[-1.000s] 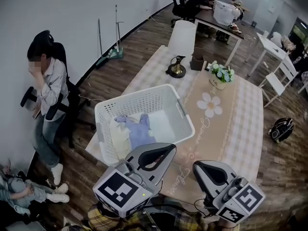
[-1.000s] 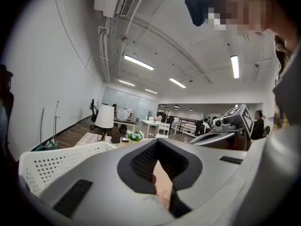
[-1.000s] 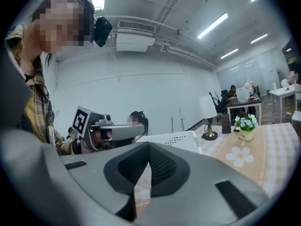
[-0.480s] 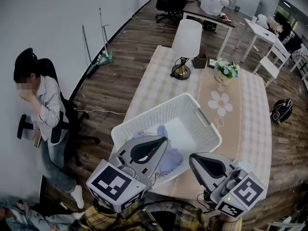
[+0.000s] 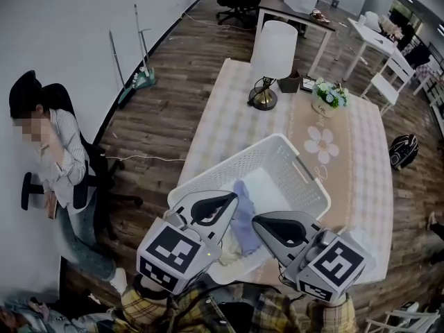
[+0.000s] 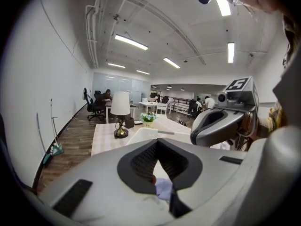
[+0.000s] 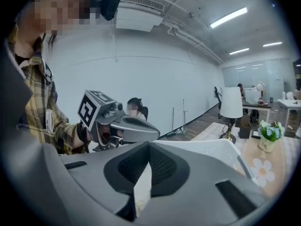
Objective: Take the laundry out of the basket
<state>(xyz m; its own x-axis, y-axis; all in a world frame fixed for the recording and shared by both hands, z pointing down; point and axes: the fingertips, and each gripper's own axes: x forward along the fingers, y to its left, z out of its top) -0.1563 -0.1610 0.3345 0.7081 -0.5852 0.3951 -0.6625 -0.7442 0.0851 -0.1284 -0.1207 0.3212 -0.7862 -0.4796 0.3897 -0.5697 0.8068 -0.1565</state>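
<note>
A white slatted laundry basket (image 5: 291, 159) stands on the near end of the table. Inside it lie a lavender garment (image 5: 243, 212) and a cream cloth (image 5: 229, 257). My left gripper (image 5: 234, 197) hovers over the basket's near left part, jaws together and empty. My right gripper (image 5: 255, 220) hangs just right of it over the near rim, also shut with nothing in it. In the left gripper view the lavender garment (image 6: 163, 188) shows below the closed jaws, and the right gripper (image 6: 194, 138) is close at the right. The right gripper view shows the basket rim (image 7: 207, 149) ahead.
The table (image 5: 229, 123) has a chequered cloth with a flowered runner. A white-shaded lamp (image 5: 272, 47), a small brown box (image 5: 289, 83) and a flower vase (image 5: 326, 97) stand at its far end. A person (image 5: 52, 151) sits by the left wall. A black bag (image 5: 402, 150) lies on the floor.
Both grippers have come forward over the basket's near rim, and the right one has drawn closer to the left. The basket now sits nearer in the head view. Jaws stayed shut.
</note>
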